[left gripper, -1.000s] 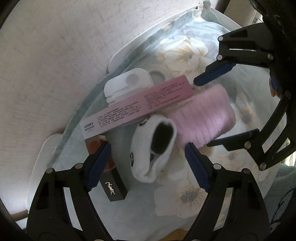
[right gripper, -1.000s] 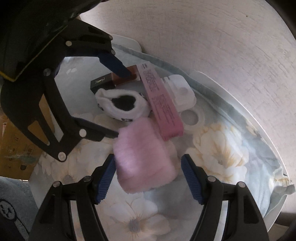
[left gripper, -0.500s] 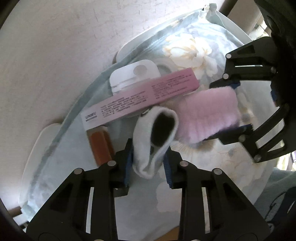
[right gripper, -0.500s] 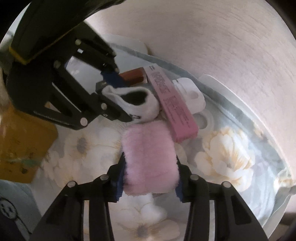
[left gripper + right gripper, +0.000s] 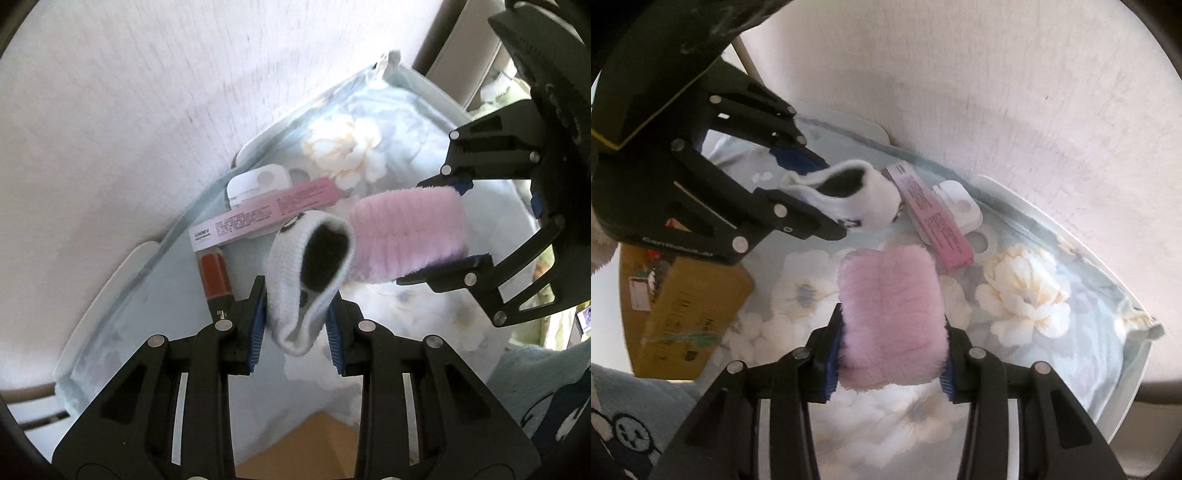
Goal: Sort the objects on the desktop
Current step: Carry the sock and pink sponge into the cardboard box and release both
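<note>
White sock point(image 5: 308, 280) is clamped in the left tool point(image 5: 295, 325), clear of the floral-lined white tray point(image 5: 1123, 373). Pink fluffy sock point(image 5: 892, 325) is clamped in the right tool point(image 5: 890, 363) above the same tray. Within the tray lie a pink box point(image 5: 266, 214), a white plastic case point(image 5: 960, 206) and a brown lipstick point(image 5: 213, 275).

pale textured wall point(image 5: 129, 92), daylight

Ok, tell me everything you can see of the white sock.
The white sock is a small, soft knit piece with a dark inside and black printed marks on its outside. The left hand-held gripper pinches its lower end, so it hangs off the floral cloth, mouth open towards the camera. Its side is beside the pink fluffy sock.
</note>
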`<state>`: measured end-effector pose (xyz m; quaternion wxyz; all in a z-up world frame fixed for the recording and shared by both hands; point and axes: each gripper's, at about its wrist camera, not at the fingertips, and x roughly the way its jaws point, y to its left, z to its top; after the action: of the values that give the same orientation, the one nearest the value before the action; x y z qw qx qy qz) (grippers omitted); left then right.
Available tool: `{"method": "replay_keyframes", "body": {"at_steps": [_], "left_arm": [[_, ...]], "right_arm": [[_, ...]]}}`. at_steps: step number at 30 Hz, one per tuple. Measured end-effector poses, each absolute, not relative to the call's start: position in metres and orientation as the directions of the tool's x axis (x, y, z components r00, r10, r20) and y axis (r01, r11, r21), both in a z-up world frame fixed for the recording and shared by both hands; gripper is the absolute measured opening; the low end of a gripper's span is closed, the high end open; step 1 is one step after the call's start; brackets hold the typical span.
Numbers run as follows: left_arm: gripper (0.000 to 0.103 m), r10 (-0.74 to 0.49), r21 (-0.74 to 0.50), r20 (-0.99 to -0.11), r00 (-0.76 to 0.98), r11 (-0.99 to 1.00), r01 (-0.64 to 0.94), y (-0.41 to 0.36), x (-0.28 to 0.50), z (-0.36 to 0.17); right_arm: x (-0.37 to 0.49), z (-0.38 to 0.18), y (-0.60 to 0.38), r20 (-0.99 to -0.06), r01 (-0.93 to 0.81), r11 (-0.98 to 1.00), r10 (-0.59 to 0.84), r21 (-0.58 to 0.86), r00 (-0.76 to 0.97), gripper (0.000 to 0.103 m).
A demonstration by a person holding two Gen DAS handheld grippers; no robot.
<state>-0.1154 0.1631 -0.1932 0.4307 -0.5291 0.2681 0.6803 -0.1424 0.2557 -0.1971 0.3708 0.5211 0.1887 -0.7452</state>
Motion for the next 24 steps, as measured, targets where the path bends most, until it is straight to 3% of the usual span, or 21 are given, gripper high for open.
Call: {"method": "replay_keyframes", "body": {"at_steps": [5, 14, 24], "left_arm": [[0.026, 0.332, -0.089, -0.937, -0.109, -0.527, -0.845, 0.168, -0.108, -0.155], [0.026, 0.346, -0.084, -0.917, -0.201, -0.658, -0.748, 0.092, -0.081, -0.122], [0.026, 0.359, -0.103, -0.872, -0.334, -0.799, -0.592, -0.008, -0.054, -0.086]], "right_arm": [[-0.125, -0.165, 0.257, -0.907, 0.747, -0.657, -0.37, 0.101, -0.202, 0.039], [-0.085, -0.101, 0.221, -0.888, 0.765, -0.638, -0.399, 0.091, -0.227, 0.039], [-0.049, -0.084, 0.169, -0.873, 0.819, -0.567, -0.44, 0.088, -0.21, 0.039]]}}
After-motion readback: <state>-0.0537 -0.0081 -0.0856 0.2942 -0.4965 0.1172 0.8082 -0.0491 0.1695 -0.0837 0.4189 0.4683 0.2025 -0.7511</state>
